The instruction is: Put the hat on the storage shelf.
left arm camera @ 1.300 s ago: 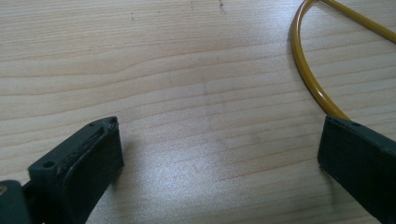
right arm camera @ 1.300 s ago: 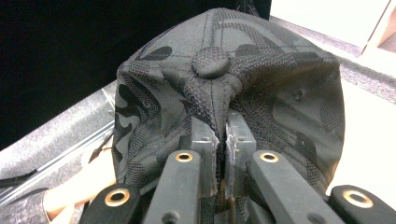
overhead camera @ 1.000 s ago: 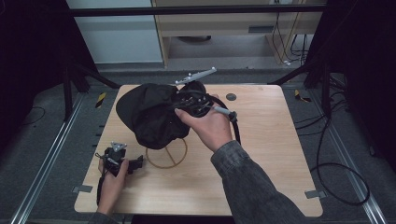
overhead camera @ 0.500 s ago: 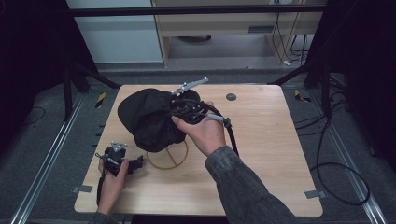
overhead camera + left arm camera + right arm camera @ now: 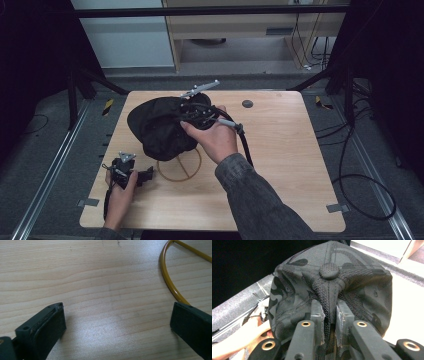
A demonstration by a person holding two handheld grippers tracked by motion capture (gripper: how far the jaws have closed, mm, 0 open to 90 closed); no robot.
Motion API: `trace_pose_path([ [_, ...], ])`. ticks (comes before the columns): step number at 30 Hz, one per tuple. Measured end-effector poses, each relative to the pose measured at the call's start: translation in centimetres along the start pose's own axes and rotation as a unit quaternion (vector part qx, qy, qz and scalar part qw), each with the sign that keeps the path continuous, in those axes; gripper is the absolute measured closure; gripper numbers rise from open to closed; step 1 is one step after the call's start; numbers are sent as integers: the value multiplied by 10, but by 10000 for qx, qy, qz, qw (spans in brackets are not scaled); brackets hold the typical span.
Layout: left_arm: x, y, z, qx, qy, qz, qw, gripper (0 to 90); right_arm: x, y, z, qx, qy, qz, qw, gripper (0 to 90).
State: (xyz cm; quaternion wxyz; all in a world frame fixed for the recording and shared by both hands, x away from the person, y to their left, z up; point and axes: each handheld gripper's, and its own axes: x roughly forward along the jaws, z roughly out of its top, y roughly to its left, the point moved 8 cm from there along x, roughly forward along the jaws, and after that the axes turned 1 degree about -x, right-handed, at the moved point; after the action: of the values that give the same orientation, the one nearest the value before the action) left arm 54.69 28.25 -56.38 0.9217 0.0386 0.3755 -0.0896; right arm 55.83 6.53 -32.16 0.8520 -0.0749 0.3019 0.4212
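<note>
Black cap [image 5: 160, 125] pinched above wooden table [image 5: 280, 165], crown button toward right gripper's camera.
Right gripper [image 5: 329, 315] clamped on crown fabric; left gripper [image 5: 117, 322] spread wide, empty, beside yellow ring [image 5: 170, 285].

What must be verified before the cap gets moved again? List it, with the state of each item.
1. Right tongs shut on the cap: ok, a fold of its fabric is pinched between the jaws, just below the top button.
2. Left tongs free: ok, open over bare table, holding nothing.
3. Yellow wire ring away from the cap: not ok, the cap overlaps its far edge in the high view.
4. Ring away from the left tongs: cannot tell, it runs right up to one jaw.
5. Cap lifted off the table: cannot tell.
</note>
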Motion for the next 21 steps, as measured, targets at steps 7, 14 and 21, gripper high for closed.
trace_pose_path([
  [7, 0, 0, 0, -7, -1, -9, 10000, 0, 0, -4, 2, 78, -47, -68, 9999, 701],
  [14, 0, 0, 0, -3, -1, 2, 10000, 0, -3, -4, 6, 147, -155, -29, 9998, 638],
  [21, 0, 0, 0, -4, -2, 1, 10000, 0, -9, -3, 7, 180, -193, 23, 9996, 601],
])
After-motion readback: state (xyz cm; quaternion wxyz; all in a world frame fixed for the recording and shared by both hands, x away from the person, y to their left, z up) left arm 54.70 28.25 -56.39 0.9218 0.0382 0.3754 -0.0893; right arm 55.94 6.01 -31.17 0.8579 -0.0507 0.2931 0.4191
